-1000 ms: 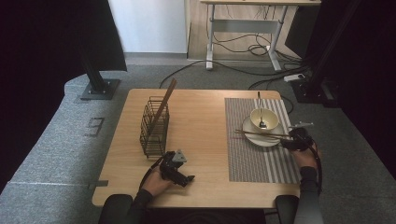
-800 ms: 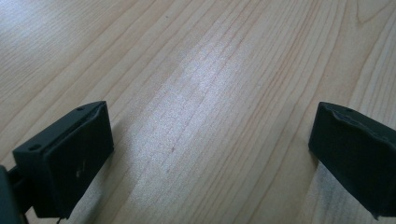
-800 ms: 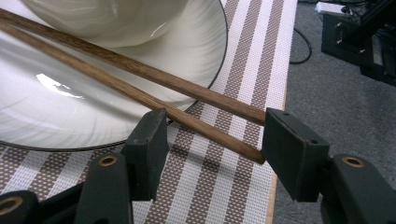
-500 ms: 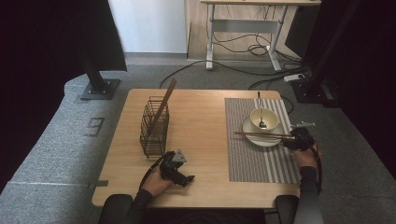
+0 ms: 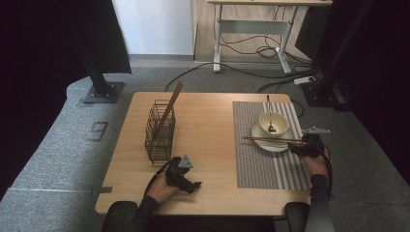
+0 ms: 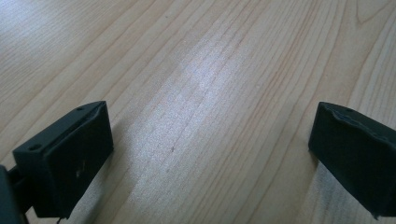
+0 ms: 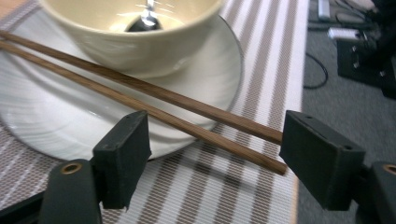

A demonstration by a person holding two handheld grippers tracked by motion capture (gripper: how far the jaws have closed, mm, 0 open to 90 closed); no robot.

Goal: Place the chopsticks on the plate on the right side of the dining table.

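Grey carpet (image 5: 58, 159), far desk (image 5: 251, 24)

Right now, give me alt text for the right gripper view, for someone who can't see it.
Two chopsticks lie across a white plate, their ends between the open jaws of the right gripper, which have just been opening and do not touch them. A cream bowl with a spoon in it sits on the plate, all on a striped placemat.

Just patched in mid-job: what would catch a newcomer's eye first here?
The pair of chopsticks lying across the white plate beside the cream bowl, their near ends between the right tongs, whose jaws have just been opening and do not press on them. On the bare wood stands a black wire basket with one stick leaning in it.
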